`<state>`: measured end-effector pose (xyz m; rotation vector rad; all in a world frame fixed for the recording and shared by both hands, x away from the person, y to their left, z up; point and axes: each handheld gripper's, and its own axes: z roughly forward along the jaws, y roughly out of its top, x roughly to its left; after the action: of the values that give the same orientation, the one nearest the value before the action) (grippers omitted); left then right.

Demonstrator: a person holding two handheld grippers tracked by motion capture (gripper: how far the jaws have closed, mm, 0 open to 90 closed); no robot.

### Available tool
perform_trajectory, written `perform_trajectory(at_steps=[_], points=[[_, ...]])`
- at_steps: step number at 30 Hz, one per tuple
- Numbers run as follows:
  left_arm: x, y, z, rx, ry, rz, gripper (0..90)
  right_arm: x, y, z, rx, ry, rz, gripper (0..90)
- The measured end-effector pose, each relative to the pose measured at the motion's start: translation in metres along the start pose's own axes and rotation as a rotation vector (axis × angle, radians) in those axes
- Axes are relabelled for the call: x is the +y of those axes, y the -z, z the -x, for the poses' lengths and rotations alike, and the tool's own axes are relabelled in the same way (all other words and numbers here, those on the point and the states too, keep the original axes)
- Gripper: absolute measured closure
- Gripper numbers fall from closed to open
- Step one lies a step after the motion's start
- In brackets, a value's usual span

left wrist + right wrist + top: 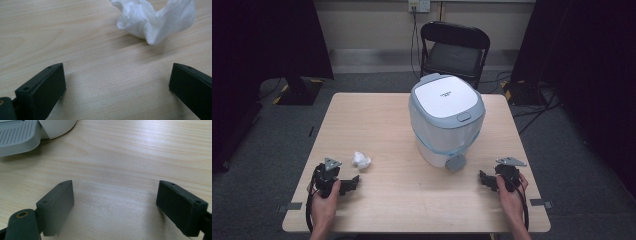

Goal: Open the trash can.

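Tissue (156,20): crumpled, light, soft; probably squashes; pinch its bunched middle.
Left gripper (117,82): released, empty.
Right gripper (115,202): released, empty.

Both black plastic tongs, left (353,183) and right (483,178), carry grey three-cornered plates, black cables and small screw holes in blocky jaws.

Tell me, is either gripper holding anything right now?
Nothing is held: the left gripper stands open short of the crumpled tissue, and the right gripper is open over bare table.

White tissue (361,160); black tongs (350,184); pale-blue-and-white bin (446,120).
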<state>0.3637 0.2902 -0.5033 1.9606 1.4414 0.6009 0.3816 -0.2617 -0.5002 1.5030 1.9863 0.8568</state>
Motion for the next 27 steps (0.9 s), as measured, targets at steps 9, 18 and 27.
perform_trajectory(at_steps=[9, 18, 27], points=[[-0.001, 0.001, 0.001, 0.009, 0.012, 0.004, 0.3, 0.0, 0.0, 0.0, -0.002, 0.002, 0.001, 13.9], [-0.005, 0.011, 0.002, 0.04, 0.068, 0.026, 18.1, -0.002, 0.004, -0.004, 0.028, 0.016, -0.005, 14.5], [0.005, 0.027, 0.009, -0.046, 0.087, 0.07, 16.3, 0.009, 0.009, -0.01, 0.058, 0.028, 0.037, 14.8]])
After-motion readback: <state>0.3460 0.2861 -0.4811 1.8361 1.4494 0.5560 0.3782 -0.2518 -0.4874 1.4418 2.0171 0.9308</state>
